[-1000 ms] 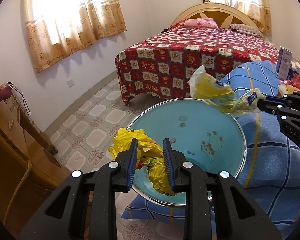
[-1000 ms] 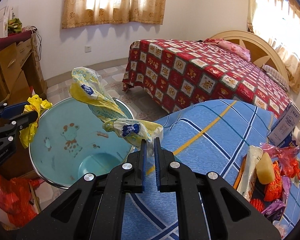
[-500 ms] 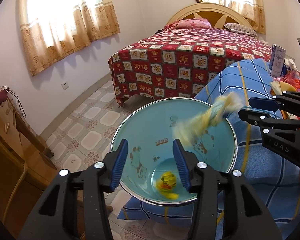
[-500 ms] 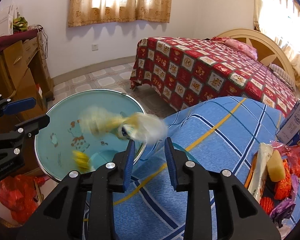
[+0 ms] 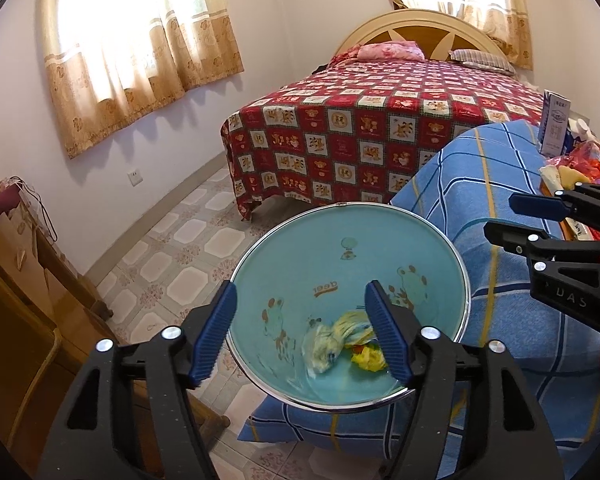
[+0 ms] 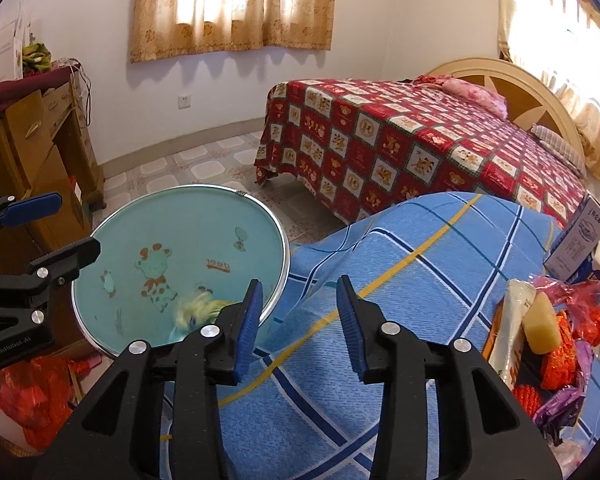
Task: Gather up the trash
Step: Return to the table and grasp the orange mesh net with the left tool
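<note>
The left hand-held gripper hangs over the near rim of a round blue bin with cartoon animals printed inside. Its jaws are opening and nothing is between them. Down at the bottom of the bin lie two pieces of trash: a pale yellow-and-white wrapper, blurred, and just right of it a crumpled yellow bag.

The right hand-held gripper sits to the right of the bin, over the blue checked cloth of the tabletop. Its jaws are opening too, released and empty; only the cloth shows between them. In this view the wrapper shows as a blur inside the bin, just left of the gripper's left finger.

At the far right of the cloth lies more trash: red and orange wrappers, a yellow lump, a purple packet, and a white-and-blue carton standing behind. A bed with a red patterned cover stands beyond.
</note>
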